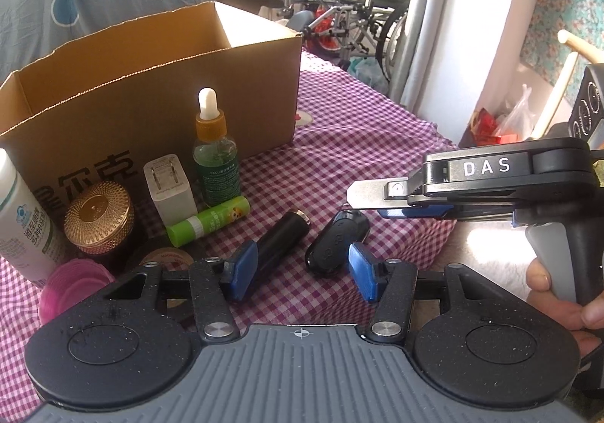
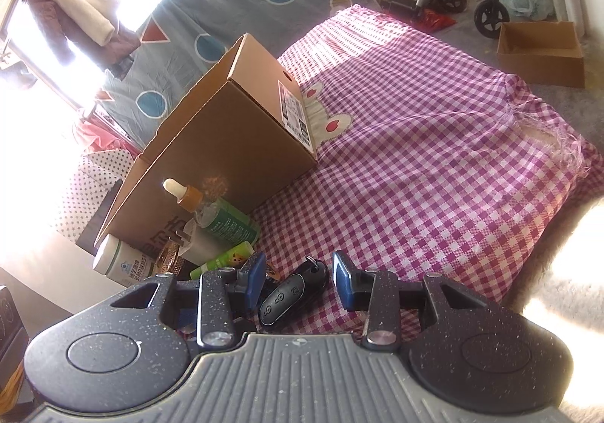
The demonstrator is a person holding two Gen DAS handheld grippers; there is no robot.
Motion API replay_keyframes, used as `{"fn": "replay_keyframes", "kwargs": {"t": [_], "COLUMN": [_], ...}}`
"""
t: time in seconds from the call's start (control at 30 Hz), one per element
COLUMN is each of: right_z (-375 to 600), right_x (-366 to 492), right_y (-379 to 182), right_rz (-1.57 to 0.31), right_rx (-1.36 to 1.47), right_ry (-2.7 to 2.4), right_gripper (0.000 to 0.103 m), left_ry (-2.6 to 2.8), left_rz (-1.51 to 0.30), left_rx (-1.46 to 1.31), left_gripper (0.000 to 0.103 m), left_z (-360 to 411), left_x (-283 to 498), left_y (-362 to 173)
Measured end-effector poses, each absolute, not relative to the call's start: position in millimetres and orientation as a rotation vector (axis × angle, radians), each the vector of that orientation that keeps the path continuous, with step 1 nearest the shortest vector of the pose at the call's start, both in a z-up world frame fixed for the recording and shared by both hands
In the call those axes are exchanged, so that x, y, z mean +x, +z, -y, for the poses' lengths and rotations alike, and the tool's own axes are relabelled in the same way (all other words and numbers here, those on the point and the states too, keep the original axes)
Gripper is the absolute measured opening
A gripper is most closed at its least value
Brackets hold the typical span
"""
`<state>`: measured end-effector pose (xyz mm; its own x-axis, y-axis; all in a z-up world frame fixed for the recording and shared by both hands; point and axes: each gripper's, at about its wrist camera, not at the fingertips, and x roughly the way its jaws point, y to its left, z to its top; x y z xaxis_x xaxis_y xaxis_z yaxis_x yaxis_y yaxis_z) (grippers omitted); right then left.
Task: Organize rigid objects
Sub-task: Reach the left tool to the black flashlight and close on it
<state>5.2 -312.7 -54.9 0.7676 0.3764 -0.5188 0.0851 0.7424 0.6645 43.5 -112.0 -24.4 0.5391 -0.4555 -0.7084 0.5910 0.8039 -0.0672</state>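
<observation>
Fingers [image 2: 341, 281] spread wide either side of the black key fob [image 2: 290, 294] on the checked tabletop [image 2: 434, 173], lined up to pinch it for the cardboard box [image 2: 226, 128], left gripper [image 1: 302, 272] equally agape, hovering empty nearby.

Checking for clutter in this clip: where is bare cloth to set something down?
Free: checked cloth right of the cardboard box, out to the table's far and right edges. Crowded: in front of the box, around the dropper bottle, glue stick and key fob.
</observation>
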Motion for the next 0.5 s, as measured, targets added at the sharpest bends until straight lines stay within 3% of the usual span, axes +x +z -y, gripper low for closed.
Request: {"fn": "replay_keyframes", "kwargs": {"t": [0.07, 0.23, 0.5], "right_z": [312, 307, 298], "right_x": [5, 8, 11], "right_y": [-51, -48, -54], "right_rz": [-0.681, -0.694, -0.736], "right_rx": [0.734, 0.787, 0.832], "right_ry": [0.187, 0.256, 0.312], "right_gripper": [0.042, 0.042, 0.042], "left_ry": [-0.603, -0.561, -0.524], "left_rz": [-0.787, -0.79, -0.831], "left_rx": [0.217, 0.318, 0.322], "left_gripper": [0.052, 0.032, 0.022], "left_z": [112, 116, 114], "left_x": [47, 49, 49], "left_y": [-26, -33, -35]}}
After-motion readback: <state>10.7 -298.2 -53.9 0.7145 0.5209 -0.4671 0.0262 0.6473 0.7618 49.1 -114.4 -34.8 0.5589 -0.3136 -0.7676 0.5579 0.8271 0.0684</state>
